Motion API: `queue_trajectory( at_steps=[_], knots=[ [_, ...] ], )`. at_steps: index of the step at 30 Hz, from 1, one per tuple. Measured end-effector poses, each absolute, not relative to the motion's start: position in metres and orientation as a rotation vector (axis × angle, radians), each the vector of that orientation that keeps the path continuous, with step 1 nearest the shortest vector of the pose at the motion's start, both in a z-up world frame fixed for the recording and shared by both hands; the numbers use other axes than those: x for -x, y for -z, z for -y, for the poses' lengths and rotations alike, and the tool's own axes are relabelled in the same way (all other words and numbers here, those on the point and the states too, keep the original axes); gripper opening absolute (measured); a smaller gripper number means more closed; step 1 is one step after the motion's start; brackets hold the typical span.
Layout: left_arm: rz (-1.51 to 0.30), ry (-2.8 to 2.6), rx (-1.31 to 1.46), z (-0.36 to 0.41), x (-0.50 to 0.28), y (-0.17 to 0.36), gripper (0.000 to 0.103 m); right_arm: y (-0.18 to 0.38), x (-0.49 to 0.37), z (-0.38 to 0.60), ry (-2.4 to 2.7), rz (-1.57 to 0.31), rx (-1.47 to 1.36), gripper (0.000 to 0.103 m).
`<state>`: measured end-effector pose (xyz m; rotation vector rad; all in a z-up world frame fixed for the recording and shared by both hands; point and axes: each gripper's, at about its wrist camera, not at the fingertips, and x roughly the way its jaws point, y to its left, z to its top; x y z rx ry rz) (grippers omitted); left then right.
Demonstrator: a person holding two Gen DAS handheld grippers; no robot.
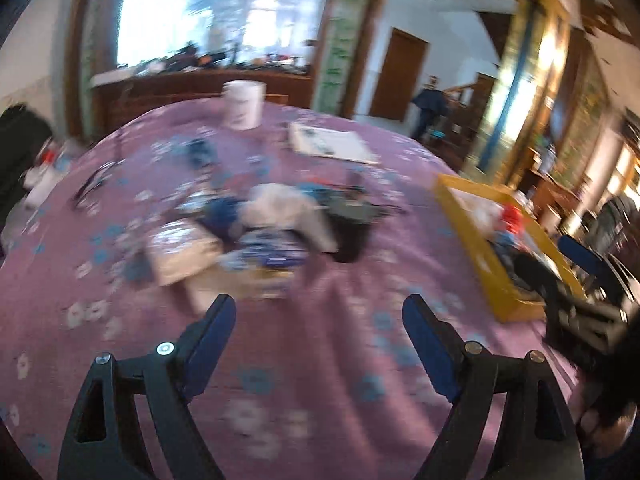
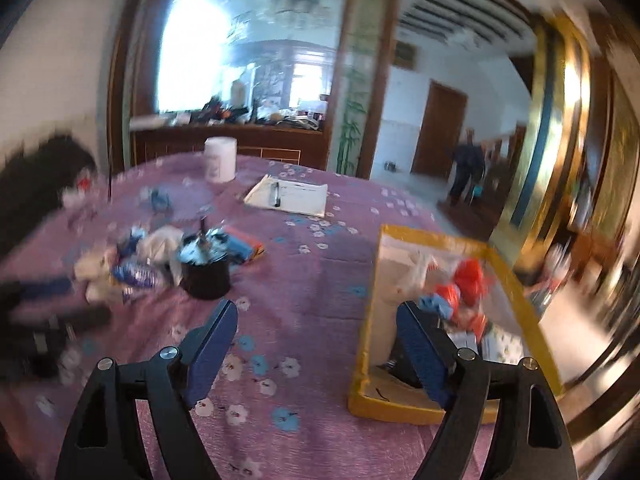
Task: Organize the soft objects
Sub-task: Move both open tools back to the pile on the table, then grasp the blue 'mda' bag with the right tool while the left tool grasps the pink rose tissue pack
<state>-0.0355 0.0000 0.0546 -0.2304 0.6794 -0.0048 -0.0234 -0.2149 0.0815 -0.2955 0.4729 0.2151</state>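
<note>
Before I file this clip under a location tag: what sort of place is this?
Most likely a lived-in home, a dining or living room. A table under a purple flowered tablecloth, a cluttered wooden sideboard below a big mirror or window, and a wooden door point to that.

A heap of soft things (image 2: 140,264) lies on the table (image 2: 304,248) toward its left, with a round pot (image 2: 206,276) just beside it on the right. A box (image 2: 366,344) holding more soft things sits at the right. Behind them lie a notepad (image 2: 292,196) and, farther left, a cup (image 2: 220,160).
</note>
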Motion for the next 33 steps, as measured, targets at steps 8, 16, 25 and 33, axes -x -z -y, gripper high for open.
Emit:
queue_trajectory(
  at_steps=[8, 16, 25, 33],
  knots=[
    [-0.694, -0.087, 0.331, -0.051, 0.031, -0.039, 0.084, -0.065, 0.025, 0.173, -0.229, -0.474, 0.444, 0.086],
    [-0.696, -0.093, 0.370, -0.056, 0.026, -0.034, 0.084, -0.054, 0.014, 0.165, -0.247, -0.512, 0.460, 0.086],
    [-0.614, -0.246, 0.519, -0.094, 0.041, -0.037, 0.085, -0.046, -0.014, 0.151, -0.570, -0.741, 0.207, 0.086],
    [-0.573, -0.383, 0.632, -0.124, 0.055, -0.034, 0.085, -0.041, -0.048, 0.099, -0.781, -0.927, 0.047, 0.075]
  ],
)
